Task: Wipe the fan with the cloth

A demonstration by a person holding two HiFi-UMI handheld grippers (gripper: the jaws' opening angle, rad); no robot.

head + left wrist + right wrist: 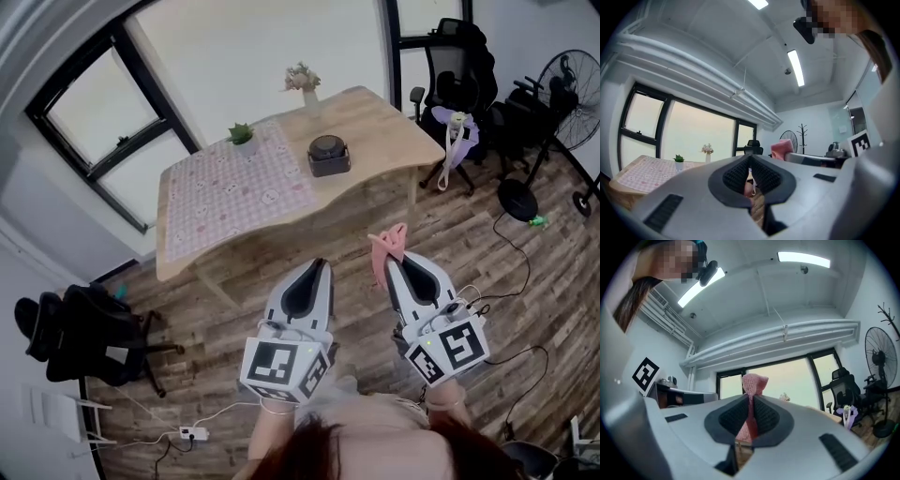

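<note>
Head view, looking steeply down. The right hand-held gripper [395, 263] is closed on a pink cloth [386, 246], which is pinched between its jaws. One end of the cloth stands up past the tips and the rest hangs below them. In the right gripper view the cloth [752, 389] runs up the seam between the dark ribbed pads [768, 416], and its folded end rises above them.

The left hand-held gripper [317, 268] is held beside the right one. Its jaws are together at the tips and grip nothing, as the left gripper view [749, 159] confirms.

The fan [568, 87], black and on a stand, rests on the wooden floor [525, 272] at the far right, well apart from both hand-held grippers and the cloth.

Ahead is a wooden counter [384, 127], partly covered by a checked tablecloth [234, 192]. It carries a small potted plant [242, 135], a vase of flowers [303, 81] and a round black device [329, 155].
</note>
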